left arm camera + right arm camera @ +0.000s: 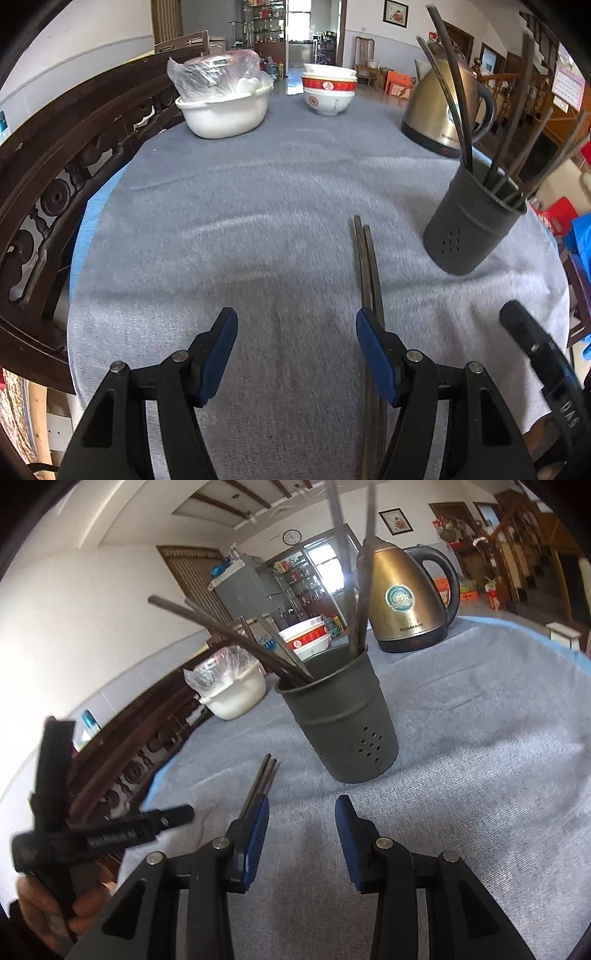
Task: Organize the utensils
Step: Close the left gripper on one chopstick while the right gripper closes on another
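Observation:
A pair of dark chopsticks (365,266) lies side by side on the grey tablecloth (240,240). Its near end runs beneath the right finger of my left gripper (297,321), which is open with only cloth between its blue pads. A grey perforated holder (469,229) with several chopsticks leaning in it stands to the right. In the right wrist view the holder (343,723) stands just ahead of my right gripper (303,805), open and holding nothing. The chopsticks pair (264,775) passes behind its left finger. A hand (85,897) holds the left gripper at the far left.
A white basin (225,110) with a plastic-wrapped dish, stacked red-and-white bowls (328,92) and a gold kettle (443,107) stand at the far end of the table. A carved dark wooden bench back (55,184) runs along the left edge.

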A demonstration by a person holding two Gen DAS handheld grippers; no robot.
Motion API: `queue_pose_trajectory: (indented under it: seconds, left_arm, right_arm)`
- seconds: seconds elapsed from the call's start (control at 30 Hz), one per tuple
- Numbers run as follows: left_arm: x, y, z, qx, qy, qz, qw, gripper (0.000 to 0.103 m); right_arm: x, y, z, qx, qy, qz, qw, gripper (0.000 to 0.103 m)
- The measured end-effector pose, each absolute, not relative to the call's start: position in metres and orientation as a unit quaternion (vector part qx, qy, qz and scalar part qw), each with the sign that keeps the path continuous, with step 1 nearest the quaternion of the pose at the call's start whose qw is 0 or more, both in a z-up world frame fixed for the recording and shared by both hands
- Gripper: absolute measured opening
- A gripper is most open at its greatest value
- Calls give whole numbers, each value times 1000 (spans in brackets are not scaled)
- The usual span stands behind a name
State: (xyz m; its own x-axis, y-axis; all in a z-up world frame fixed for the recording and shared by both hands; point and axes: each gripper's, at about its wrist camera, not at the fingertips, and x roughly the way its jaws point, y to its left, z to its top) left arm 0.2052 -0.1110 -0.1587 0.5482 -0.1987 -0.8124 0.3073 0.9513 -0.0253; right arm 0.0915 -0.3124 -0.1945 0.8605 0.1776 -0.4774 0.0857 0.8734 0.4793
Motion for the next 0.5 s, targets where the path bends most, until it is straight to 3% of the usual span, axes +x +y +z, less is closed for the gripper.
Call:
queue_pose_trajectory:
  seconds: [0.5]
  left_arm:
    - [208,-129,-184,80,487,-165,854,67]
  right_arm:
    - [94,-323,-202,286,272,40,918,41]
